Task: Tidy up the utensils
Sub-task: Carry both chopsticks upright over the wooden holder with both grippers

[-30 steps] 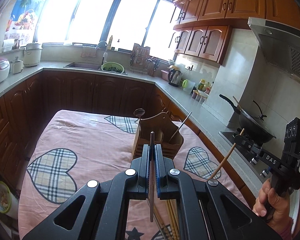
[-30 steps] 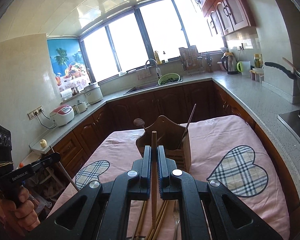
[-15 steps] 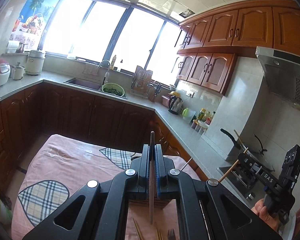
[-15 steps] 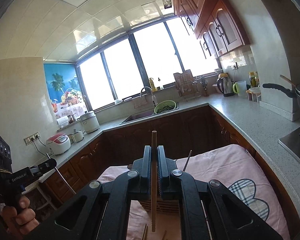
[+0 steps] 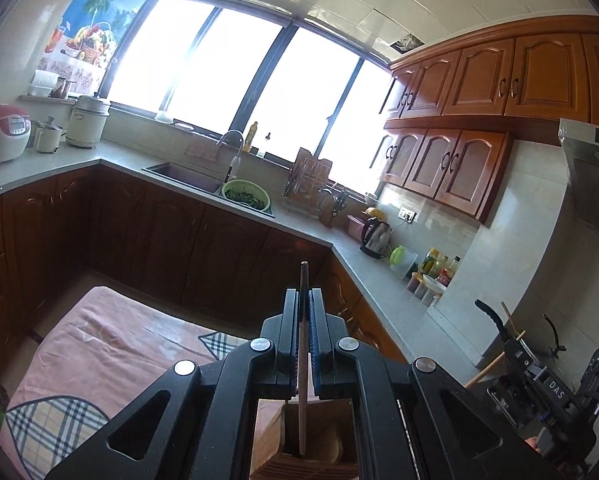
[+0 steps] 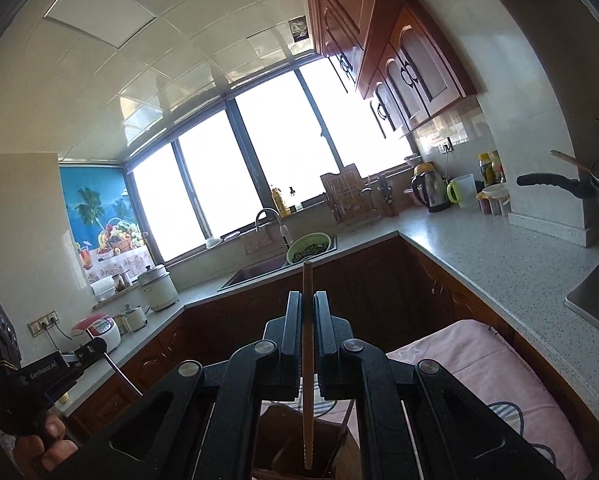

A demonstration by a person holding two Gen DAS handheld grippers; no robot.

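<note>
Presently both grippers are poised over the wooden utensil holder, each carrying a single chopstick upright. Left gripper is clamped on a dark chopstick, whose lower end is reaching down into the holder's open top; right gripper is pinching a paler wooden chopstick, its ridged tip hanging just inside the holder's mouth in the right wrist view. The holder is standing on the pink cloth with plaid hearts covering the desk. Risks, as I am judging them: both sticks are heading for the same small container, so the grippers or their sticks may be knocking against each other if lowered together. Either stick, held by a thin pinch, may be pivoting in the jaws and catching on a divider or the rim instead of sliding in. A push against the rim could be tipping the light holder on the soft cloth. Letting go too high may be sending a stick bouncing out. Which compartment each tip is over, I cannot tell.
</note>
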